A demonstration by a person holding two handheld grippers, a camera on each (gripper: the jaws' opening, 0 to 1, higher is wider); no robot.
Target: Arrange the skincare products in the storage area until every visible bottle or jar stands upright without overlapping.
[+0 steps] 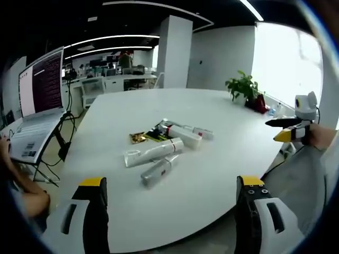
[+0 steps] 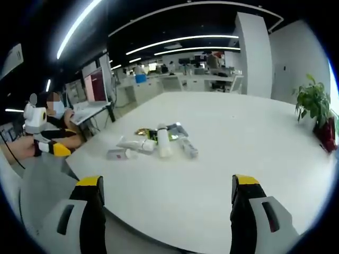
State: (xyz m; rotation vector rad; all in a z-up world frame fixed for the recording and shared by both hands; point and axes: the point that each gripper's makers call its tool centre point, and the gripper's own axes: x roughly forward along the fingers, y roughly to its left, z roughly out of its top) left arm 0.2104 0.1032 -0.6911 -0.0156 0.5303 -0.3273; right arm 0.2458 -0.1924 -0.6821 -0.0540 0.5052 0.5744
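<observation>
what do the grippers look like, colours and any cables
Both the left gripper and the right gripper have black jaws with yellow tips on white-grey bodies with dark slots. Seen from the other view, each carries a white camera box; a thin dark cable trails nearby.

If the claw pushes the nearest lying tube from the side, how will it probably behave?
The nearest tube lies flat and looks round, so it would probably roll. It appears glossy, so the claw may slip on it. It lies close beside another tube, so a push could shift that one too.
</observation>
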